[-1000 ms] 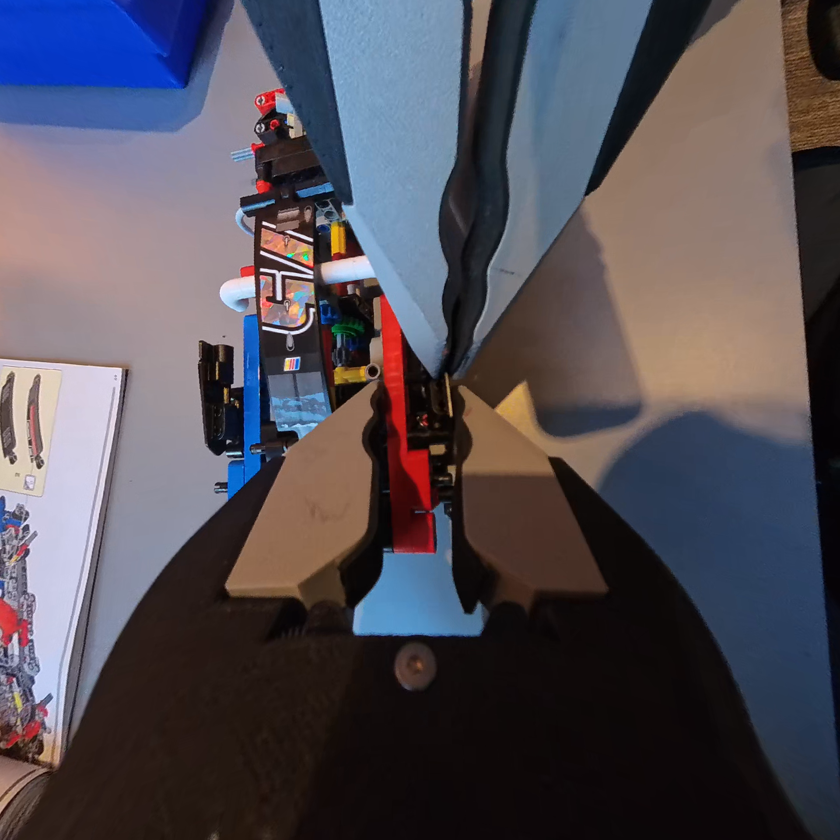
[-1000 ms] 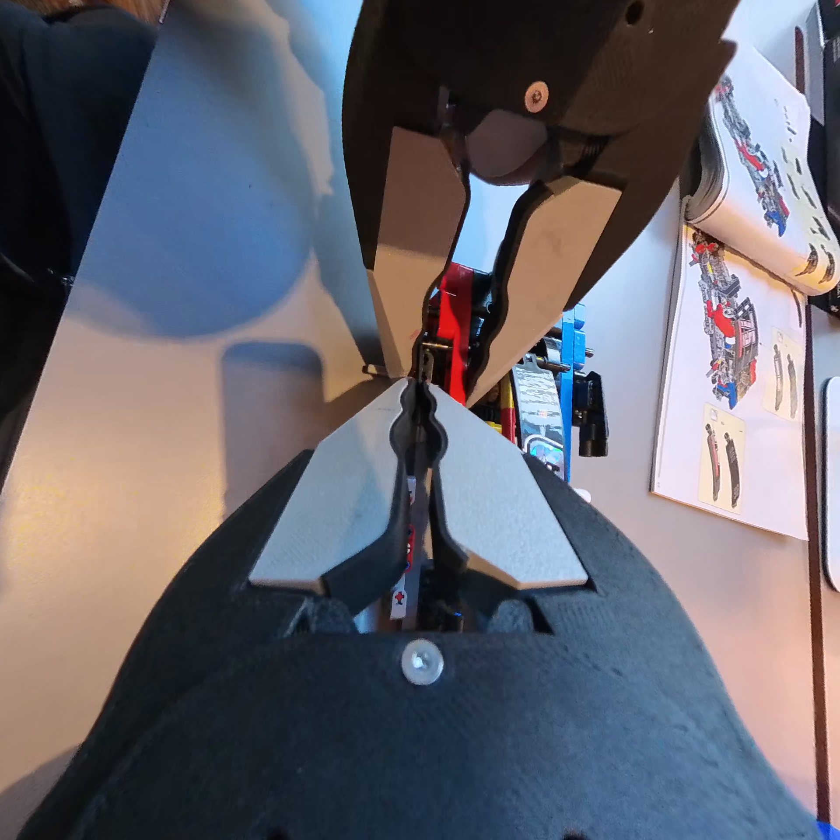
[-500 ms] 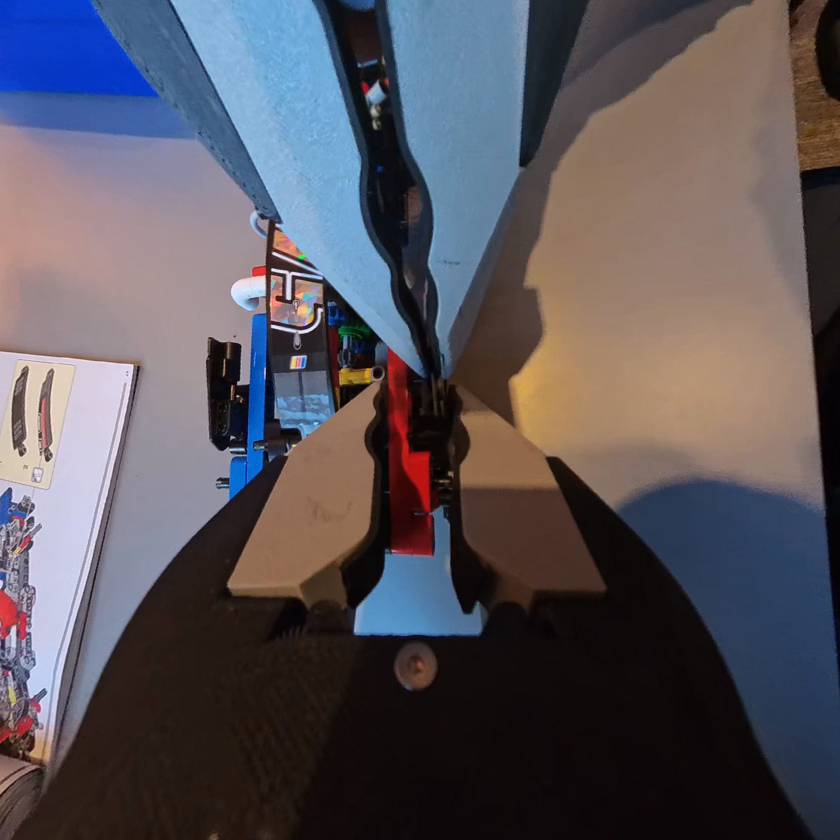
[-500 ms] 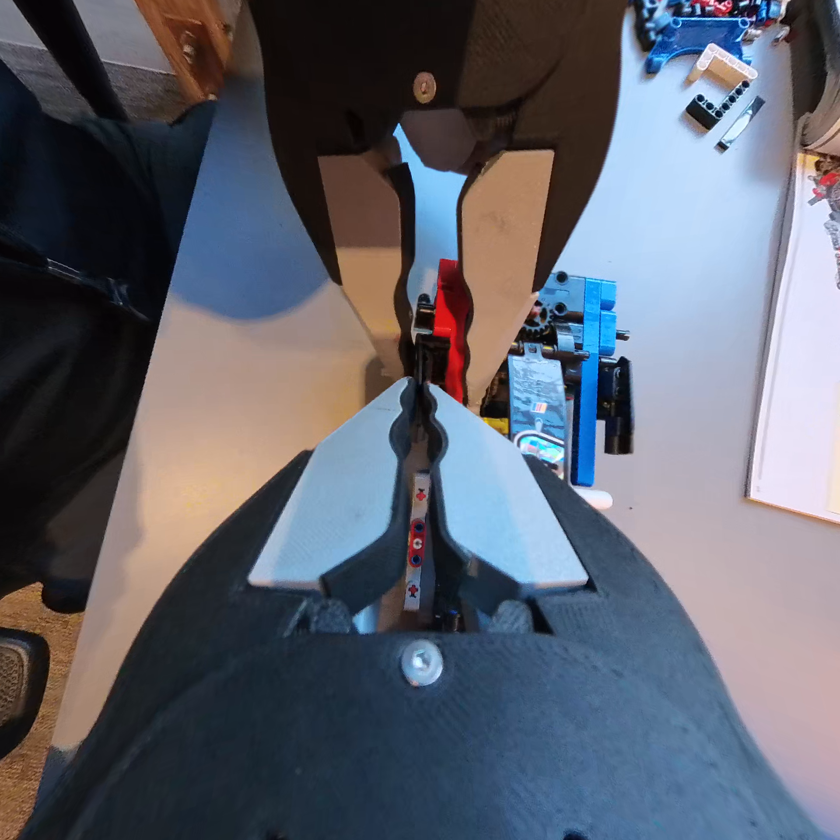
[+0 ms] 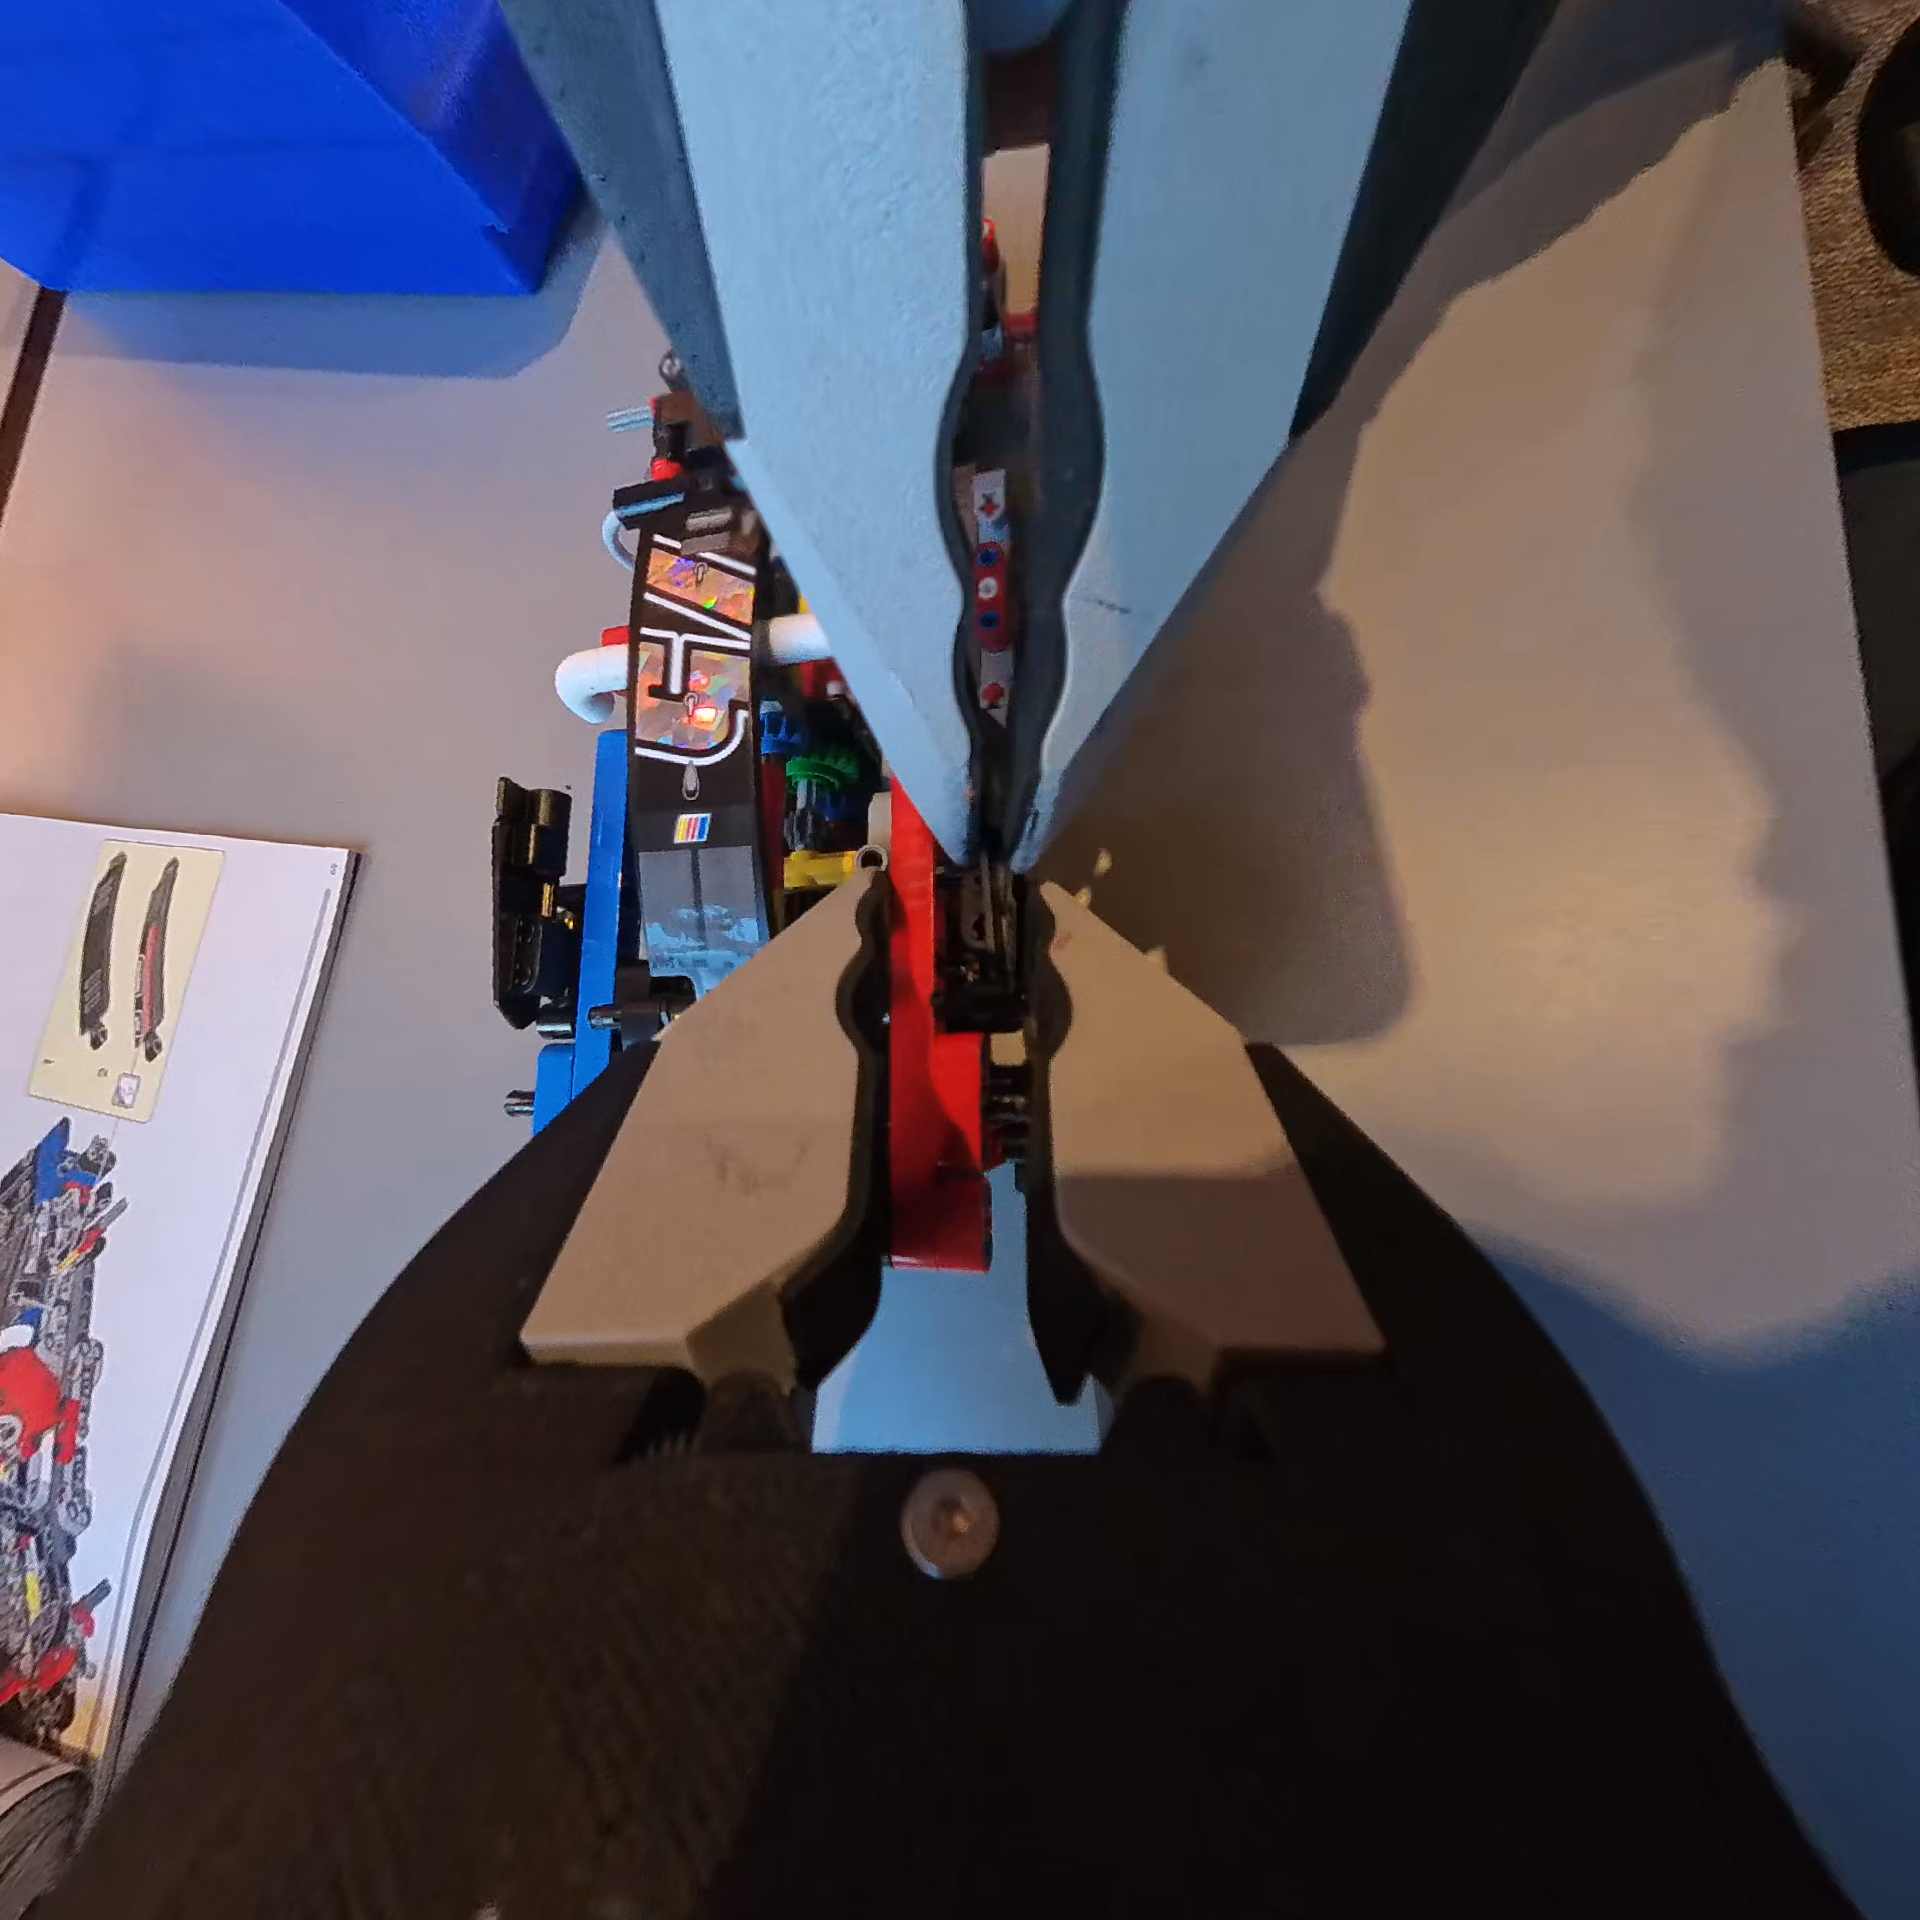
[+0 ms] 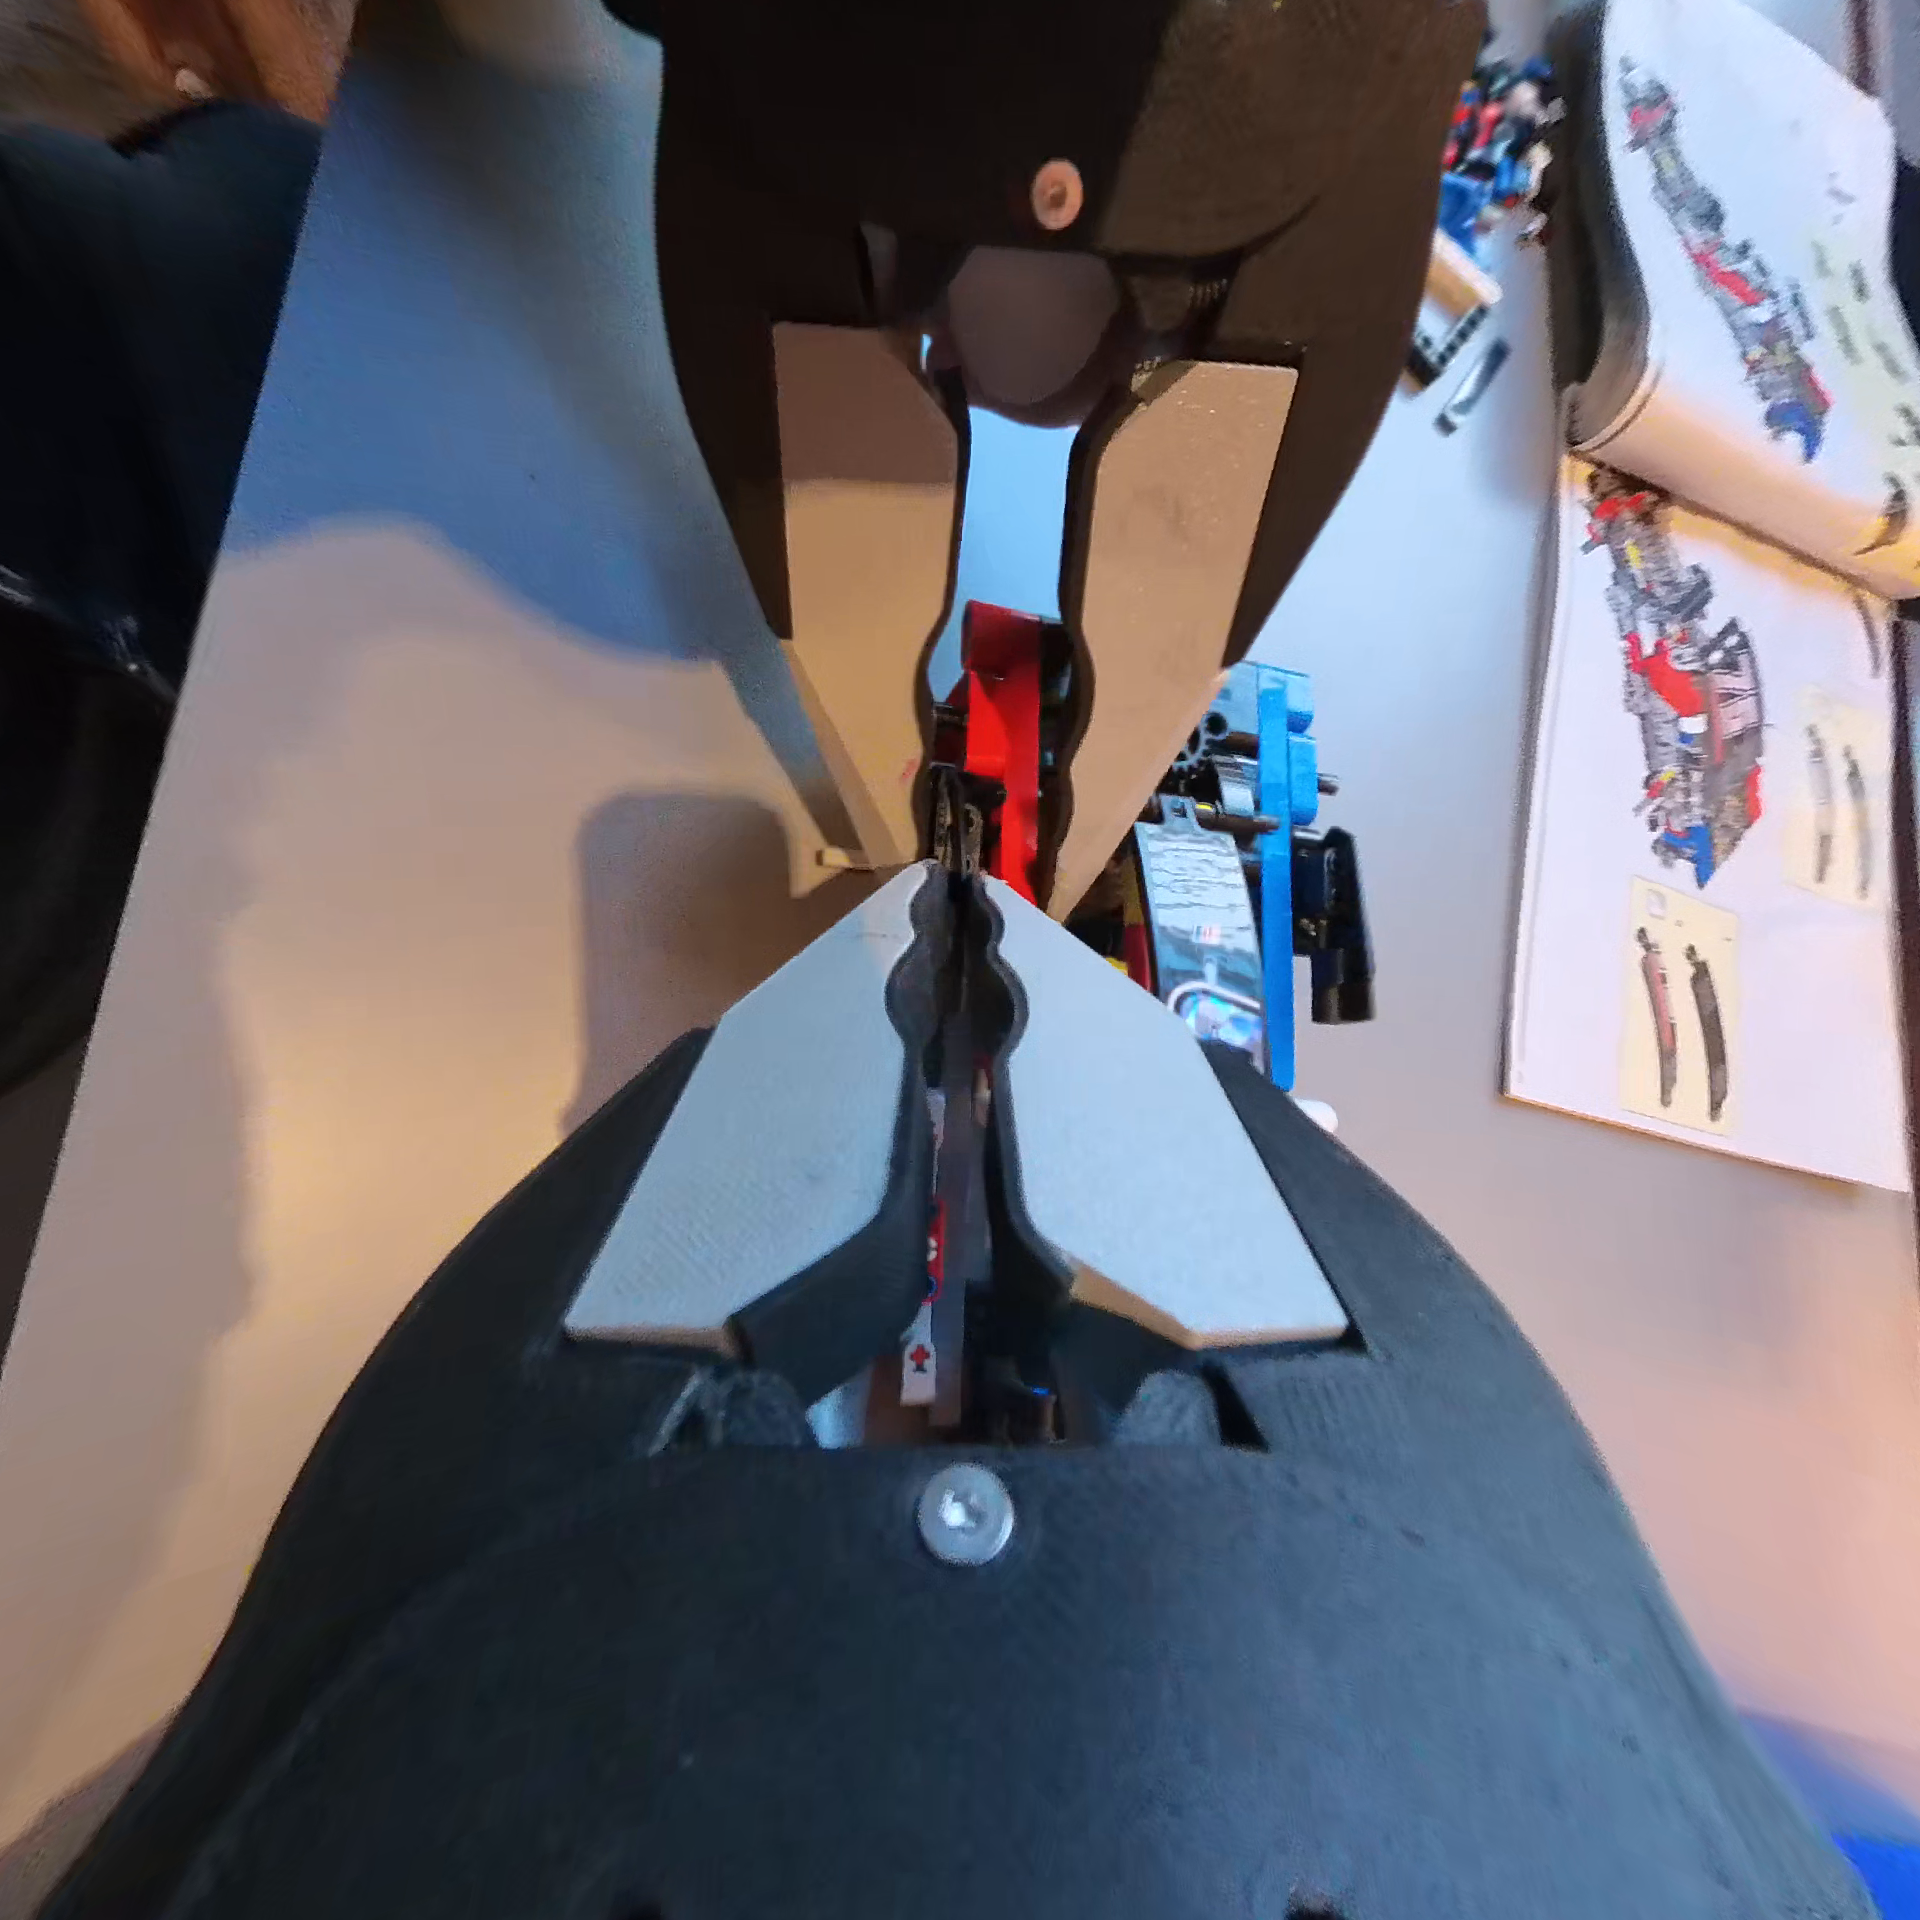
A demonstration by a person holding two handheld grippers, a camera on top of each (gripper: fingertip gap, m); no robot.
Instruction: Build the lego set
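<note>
The partly built lego car (image 5: 691, 748) lies on its side on the grey table, with blue, black stickered and red panels. My left gripper (image 5: 956, 904) is shut on its red side panel (image 5: 930, 1143), with a black connector block (image 5: 982, 935) also between the fingers. My right gripper (image 6: 951, 878) is shut on a thin black panel (image 6: 961, 1143) with a white beam (image 6: 920, 1371) carrying red and blue pins. Its tip meets the black connector (image 6: 956, 821) beside the red panel (image 6: 1003, 727). In the left wrist view the right gripper (image 5: 987, 842) comes down from the top.
An open instruction booklet (image 5: 156, 1039) lies left of the model; it also shows in the right wrist view (image 6: 1683, 831). A blue bin (image 5: 260, 135) stands at the far left. Loose parts (image 6: 1496, 62) lie beyond the booklet. A person's dark clothing (image 6: 104, 520) is at the table edge. My left and right fingertips are right by each other.
The right gripper has swung and tilted around the contact point while its tip stays at the black connector. Both grippers keep their hold; the left gripper and the model have barely moved.
</note>
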